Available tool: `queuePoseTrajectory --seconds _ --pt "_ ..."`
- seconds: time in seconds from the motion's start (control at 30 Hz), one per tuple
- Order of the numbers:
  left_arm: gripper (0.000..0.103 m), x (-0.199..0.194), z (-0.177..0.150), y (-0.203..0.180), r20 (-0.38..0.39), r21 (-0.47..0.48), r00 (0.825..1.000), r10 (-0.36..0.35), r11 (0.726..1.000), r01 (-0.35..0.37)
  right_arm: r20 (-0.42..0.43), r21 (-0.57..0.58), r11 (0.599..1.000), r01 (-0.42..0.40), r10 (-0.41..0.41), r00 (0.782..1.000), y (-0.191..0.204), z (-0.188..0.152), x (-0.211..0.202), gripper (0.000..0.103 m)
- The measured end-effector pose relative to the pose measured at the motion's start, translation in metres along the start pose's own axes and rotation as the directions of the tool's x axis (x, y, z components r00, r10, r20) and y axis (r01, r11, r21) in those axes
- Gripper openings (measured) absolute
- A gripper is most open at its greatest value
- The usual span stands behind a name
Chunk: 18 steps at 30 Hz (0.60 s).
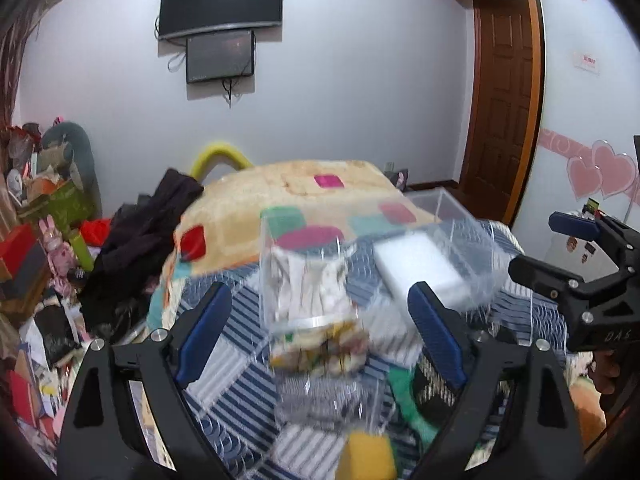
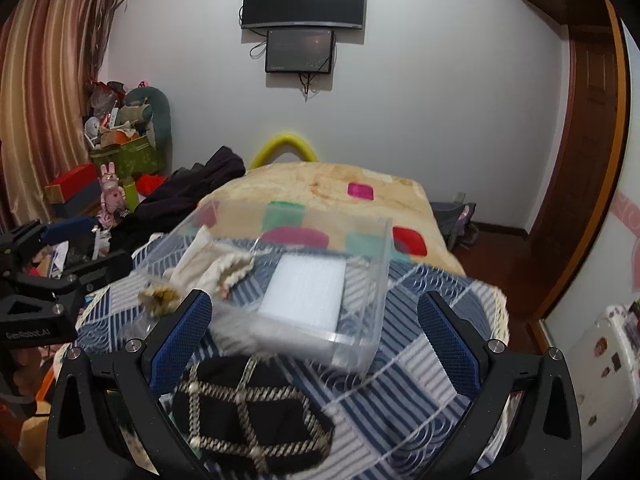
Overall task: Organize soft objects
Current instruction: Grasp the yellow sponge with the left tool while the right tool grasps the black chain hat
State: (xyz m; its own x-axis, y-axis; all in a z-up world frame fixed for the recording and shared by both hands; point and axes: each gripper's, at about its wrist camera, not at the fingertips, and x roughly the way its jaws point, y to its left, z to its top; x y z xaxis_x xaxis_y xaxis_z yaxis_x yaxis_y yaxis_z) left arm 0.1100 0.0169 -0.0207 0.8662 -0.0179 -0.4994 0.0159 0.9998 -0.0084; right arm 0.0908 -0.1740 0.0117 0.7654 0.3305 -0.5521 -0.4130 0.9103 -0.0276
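A clear plastic box [image 1: 400, 264] [image 2: 360, 280] lies on the striped blue and white bedspread [image 2: 400, 392]. Inside it are a white sponge block [image 1: 420, 268] [image 2: 308, 292] and a cream patterned cloth [image 1: 308, 304] [image 2: 212, 260] that spills over its near edge. A black cloth with a beige lattice [image 2: 248, 412] lies in front of my right gripper [image 2: 316, 340], which is open and empty. My left gripper [image 1: 320, 336] is open and empty, in front of the box. A yellow sponge [image 1: 366, 456] and a green cloth [image 1: 408, 404] lie near it.
A beige blanket with coloured squares [image 2: 320, 196] covers the far bed. Dark clothes [image 1: 140, 240] are heaped at its left. Clutter and boxes [image 1: 32, 264] fill the left side. A wooden door [image 1: 500, 100] stands right. The right gripper shows in the left view [image 1: 580, 268].
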Motion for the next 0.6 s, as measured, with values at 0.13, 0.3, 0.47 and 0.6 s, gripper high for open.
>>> queuePoseTrajectory --seconds 0.13,0.3,0.47,0.6 --pt "0.09 -0.003 -0.026 -0.001 -0.044 -0.023 0.999 -0.017 1.0 0.016 -0.049 0.008 1.0 -0.01 0.01 0.999 0.009 -0.021 0.006 0.103" --pt "0.09 -0.007 -0.056 -0.004 -0.081 -0.06 0.996 -0.04 0.998 0.035 -0.082 0.021 1.0 -0.018 0.02 0.996 0.02 -0.046 0.007 0.103" --pt "0.09 -0.005 -0.082 -0.011 -0.124 -0.079 0.99 -0.061 0.996 0.051 -0.142 0.023 1.0 -0.016 0.019 0.99 0.024 -0.065 0.017 0.103" --pt "0.085 -0.001 -0.098 -0.015 -0.146 -0.062 0.988 -0.053 0.997 0.045 -0.19 0.055 0.997 -0.046 0.056 0.98 0.023 -0.077 0.026 0.103"
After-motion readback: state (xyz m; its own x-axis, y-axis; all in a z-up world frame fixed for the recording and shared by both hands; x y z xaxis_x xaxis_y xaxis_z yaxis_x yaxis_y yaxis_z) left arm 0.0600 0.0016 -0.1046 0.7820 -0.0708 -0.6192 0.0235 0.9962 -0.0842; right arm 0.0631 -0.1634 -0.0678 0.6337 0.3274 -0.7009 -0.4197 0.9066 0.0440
